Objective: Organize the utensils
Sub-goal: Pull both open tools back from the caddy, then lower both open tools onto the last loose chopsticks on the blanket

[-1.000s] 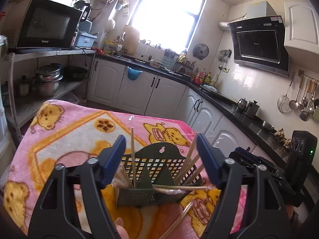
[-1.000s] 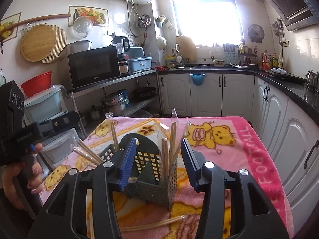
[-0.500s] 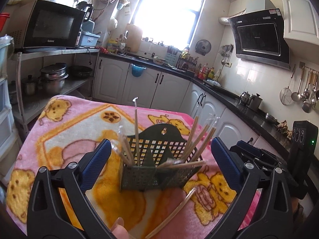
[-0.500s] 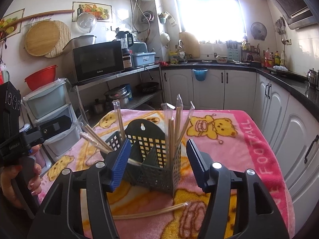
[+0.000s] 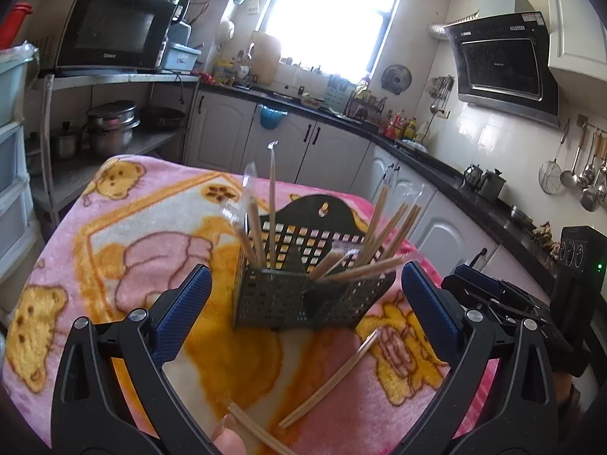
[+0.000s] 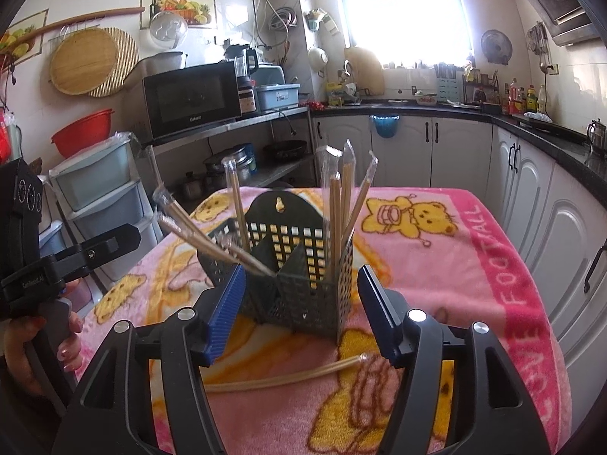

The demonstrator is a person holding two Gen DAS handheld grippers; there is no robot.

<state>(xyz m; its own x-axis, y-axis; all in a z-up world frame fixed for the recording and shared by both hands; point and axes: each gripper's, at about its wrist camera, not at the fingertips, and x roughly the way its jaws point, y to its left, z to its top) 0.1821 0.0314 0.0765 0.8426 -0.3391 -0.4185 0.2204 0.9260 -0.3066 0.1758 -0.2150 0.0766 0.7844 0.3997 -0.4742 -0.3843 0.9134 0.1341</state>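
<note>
A dark green perforated utensil caddy point(image 5: 303, 295) stands on the pink bear blanket point(image 5: 144, 235), also in the right wrist view point(image 6: 303, 280). Several wrapped chopstick pairs point(image 5: 383, 235) stand or lean in its compartments point(image 6: 341, 204). One wrapped pair point(image 5: 334, 375) lies loose on the blanket in front of the caddy point(image 6: 284, 377). Another pair's end point(image 5: 258, 432) shows at the bottom edge by a fingertip. My left gripper point(image 5: 303, 307) is open and empty, short of the caddy. My right gripper point(image 6: 301, 311) is open and empty, its jaws either side of the caddy's near corner.
The blanket-covered table drops off at left toward a metal shelf with pots point(image 5: 110, 129) and plastic drawers point(image 6: 98, 189). Kitchen cabinets point(image 6: 417, 151) run behind and to the right. The other hand-held gripper point(image 6: 57, 265) sits at the left of the right wrist view.
Both grippers have drawn back and up from the caddy, so it looks farther away. The left gripper's jaws have opened wider. The caddy and chopsticks stay in place.
</note>
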